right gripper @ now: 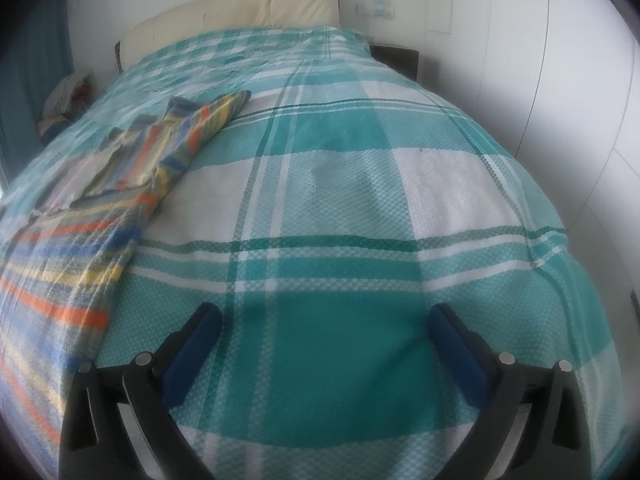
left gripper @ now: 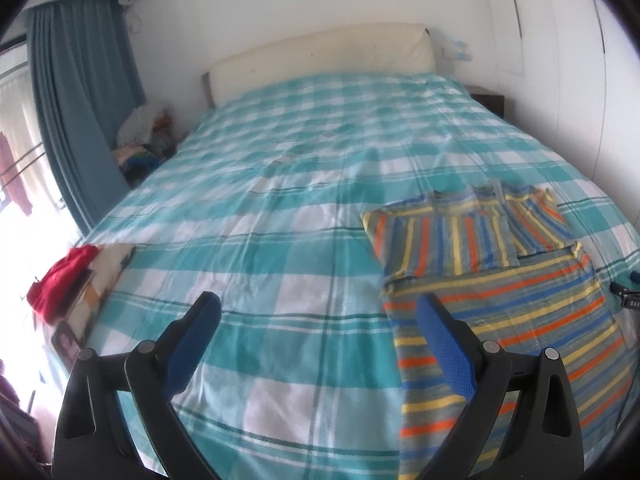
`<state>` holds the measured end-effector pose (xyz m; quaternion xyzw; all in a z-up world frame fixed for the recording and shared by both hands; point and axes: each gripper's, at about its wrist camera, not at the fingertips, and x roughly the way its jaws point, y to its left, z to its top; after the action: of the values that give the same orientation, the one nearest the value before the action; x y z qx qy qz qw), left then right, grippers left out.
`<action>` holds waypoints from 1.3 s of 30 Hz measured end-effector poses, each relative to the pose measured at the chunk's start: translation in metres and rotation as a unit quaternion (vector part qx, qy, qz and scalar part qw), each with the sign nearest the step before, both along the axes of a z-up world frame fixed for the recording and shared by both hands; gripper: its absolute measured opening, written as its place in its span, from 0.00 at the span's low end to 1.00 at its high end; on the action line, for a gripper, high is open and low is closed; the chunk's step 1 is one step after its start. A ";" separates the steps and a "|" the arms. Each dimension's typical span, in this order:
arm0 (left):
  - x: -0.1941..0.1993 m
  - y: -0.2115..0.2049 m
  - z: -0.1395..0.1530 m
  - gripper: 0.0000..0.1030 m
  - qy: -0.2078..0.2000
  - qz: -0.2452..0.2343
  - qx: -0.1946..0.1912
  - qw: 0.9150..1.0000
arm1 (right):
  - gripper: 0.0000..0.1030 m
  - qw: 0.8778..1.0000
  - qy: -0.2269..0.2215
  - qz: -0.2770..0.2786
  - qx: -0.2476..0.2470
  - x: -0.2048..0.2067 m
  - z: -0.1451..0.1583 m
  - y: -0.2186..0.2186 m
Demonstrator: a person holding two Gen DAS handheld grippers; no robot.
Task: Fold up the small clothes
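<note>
A striped shirt (left gripper: 496, 280), in grey, blue, orange and yellow, lies flat on the teal checked bed cover (left gripper: 280, 200) at the right, with its upper part and sleeves folded over the body. My left gripper (left gripper: 320, 312) is open and empty, above the cover just left of the shirt's left edge. In the right wrist view the same shirt (right gripper: 80, 216) lies at the left. My right gripper (right gripper: 324, 320) is open and empty over bare cover (right gripper: 360, 200), to the right of the shirt.
A cream headboard (left gripper: 320, 56) stands at the far end. A red cloth (left gripper: 64, 280) lies on things at the bed's left edge. Blue curtains (left gripper: 84, 92) and a heap of clothes (left gripper: 144, 136) are at the far left. White wardrobe doors (right gripper: 560, 80) stand at the right.
</note>
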<state>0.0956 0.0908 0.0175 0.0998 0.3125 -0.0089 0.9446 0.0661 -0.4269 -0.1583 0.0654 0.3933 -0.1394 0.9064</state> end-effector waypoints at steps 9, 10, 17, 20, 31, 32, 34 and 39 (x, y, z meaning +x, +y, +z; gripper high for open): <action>-0.008 0.001 -0.001 0.97 -0.004 0.004 -0.016 1.000 | 0.99 0.999 0.040 -0.011 -0.036 0.004 0.011 0.011; -0.009 0.001 -0.002 0.97 -0.004 0.004 -0.018 1.000 | 0.99 0.998 0.040 -0.017 -0.053 0.001 0.017 0.017; -0.015 -0.008 -0.027 0.97 0.023 -0.001 -0.028 0.999 | 0.99 0.990 0.035 -0.020 -0.134 -0.036 0.067 0.093; -0.020 -0.019 -0.047 0.97 0.044 -0.012 -0.032 0.998 | 0.99 0.991 0.028 -0.031 -0.131 -0.054 0.093 0.120; -0.027 -0.037 -0.080 0.97 0.081 -0.019 -0.027 0.996 | 0.99 0.986 0.009 -0.036 -0.164 -0.079 0.126 0.165; -0.027 -0.036 -0.080 0.97 0.082 -0.017 -0.028 0.996 | 0.99 0.985 0.006 -0.036 -0.168 -0.080 0.128 0.167; -0.027 -0.034 -0.081 0.97 0.083 -0.015 -0.031 0.996 | 0.99 0.983 0.004 -0.036 -0.179 -0.080 0.131 0.171; -0.026 -0.030 -0.083 0.97 0.085 -0.010 -0.032 0.996 | 0.99 0.978 0.006 -0.036 -0.207 -0.078 0.132 0.179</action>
<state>0.0694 0.0611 -0.0653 0.0712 0.3901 -0.0364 0.9173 -0.0120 -0.2481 -0.0266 -0.1102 0.3587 -0.2508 0.8924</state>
